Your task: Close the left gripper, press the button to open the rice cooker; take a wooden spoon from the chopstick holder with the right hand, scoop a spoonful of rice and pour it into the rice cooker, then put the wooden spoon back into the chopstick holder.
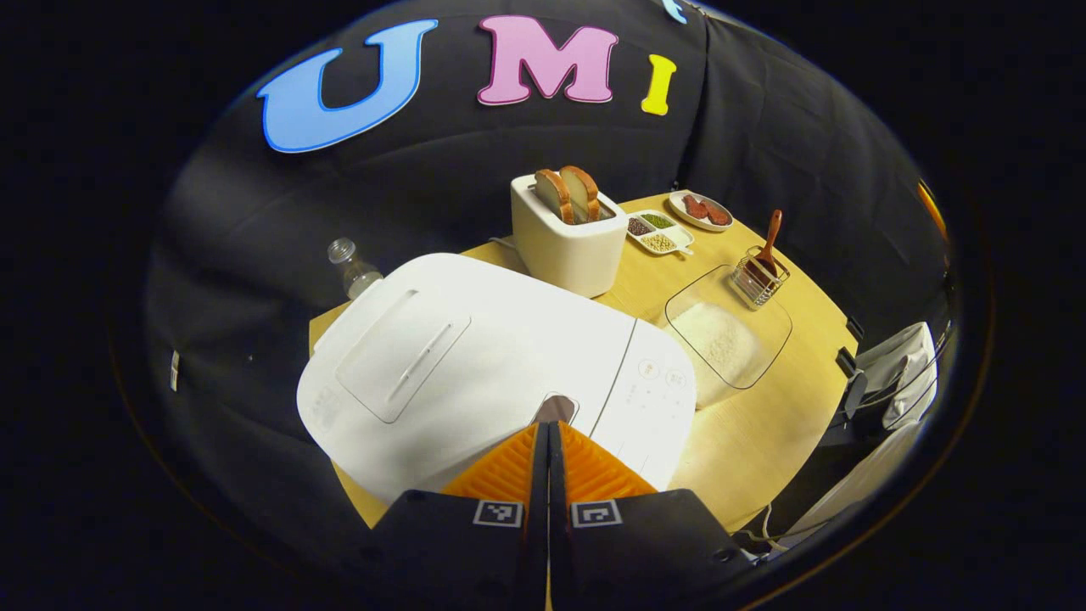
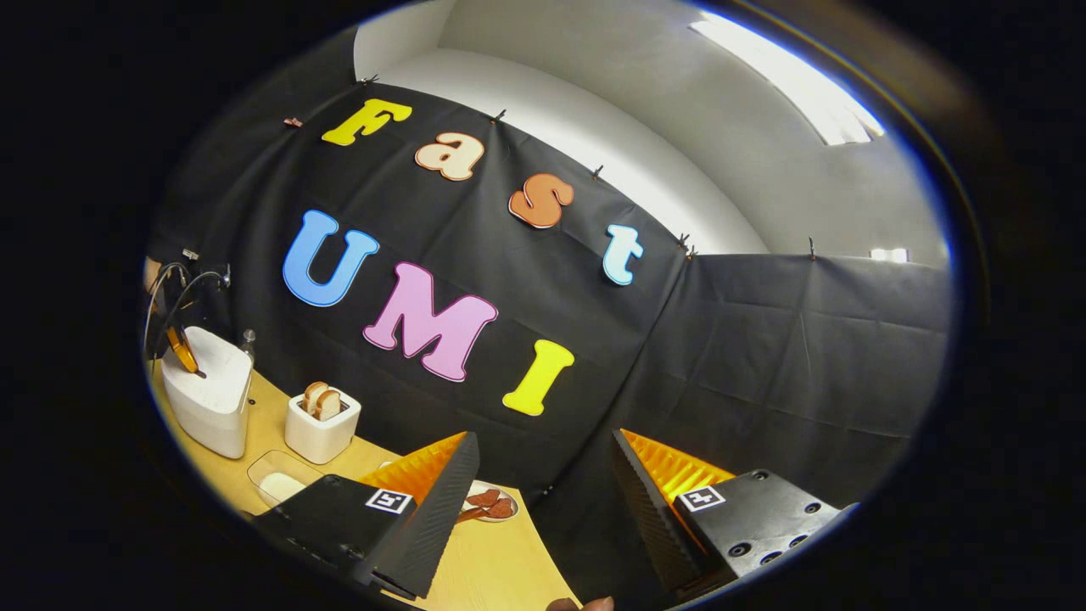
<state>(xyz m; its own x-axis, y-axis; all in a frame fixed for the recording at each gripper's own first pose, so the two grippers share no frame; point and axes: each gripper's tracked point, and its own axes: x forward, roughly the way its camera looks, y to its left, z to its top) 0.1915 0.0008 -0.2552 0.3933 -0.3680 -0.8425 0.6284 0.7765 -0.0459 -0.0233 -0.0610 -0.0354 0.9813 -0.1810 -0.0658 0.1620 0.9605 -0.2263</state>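
Observation:
A white rice cooker [image 1: 475,356] with its lid down sits on the wooden table. My left gripper [image 1: 547,426] is shut with nothing held, its tips right at the lid's release button [image 1: 556,408]. A wooden spoon [image 1: 768,244] stands in the wire chopstick holder [image 1: 759,276], just behind a clear dish of rice [image 1: 725,335]. In the right gripper view, my right gripper [image 2: 543,450] hangs open and empty, raised off the table and facing the black cloth wall. Far left there, the rice cooker [image 2: 208,403] shows with the left gripper [image 2: 182,350] on top of it.
A white toaster [image 1: 567,229] holding two bread slices stands behind the cooker. Beyond it lie a divided dish of grains [image 1: 660,232] and a small plate of meat [image 1: 700,210]. A clear bottle [image 1: 352,267] stands at the table's back left corner.

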